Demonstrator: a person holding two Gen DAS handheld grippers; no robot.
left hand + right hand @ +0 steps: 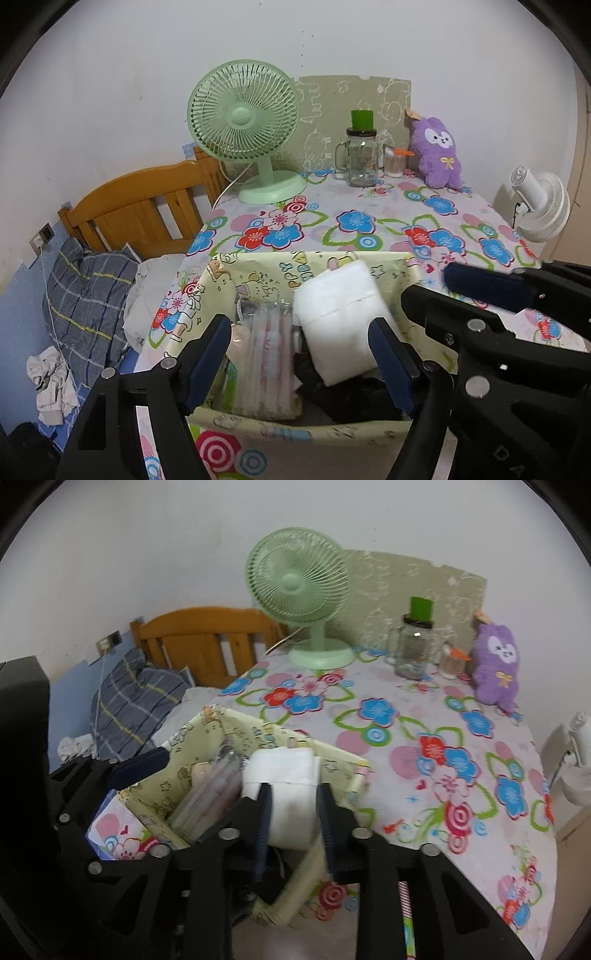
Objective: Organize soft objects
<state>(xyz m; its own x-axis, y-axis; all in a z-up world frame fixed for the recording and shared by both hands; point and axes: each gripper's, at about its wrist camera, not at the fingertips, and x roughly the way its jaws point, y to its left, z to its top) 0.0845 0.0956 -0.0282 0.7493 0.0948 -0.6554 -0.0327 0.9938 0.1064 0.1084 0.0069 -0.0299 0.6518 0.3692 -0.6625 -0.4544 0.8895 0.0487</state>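
Right wrist view: my right gripper is clamped on a white folded pad, its blue-padded fingers pressing both sides of it, the pad standing inside the yellow fabric bin at the near edge of the table. A clear packet leans in the bin just left of the pad. In the left wrist view, my left gripper hangs over the same bin with its jaws wide apart, holding nothing; the pad sits between its fingertips without touching them, dark cloth below it. At the far side of the floral tablecloth stand a green fan, a glass jar and, far right, a purple plush. Left of the table lie a plaid pillow and a wooden headboard.
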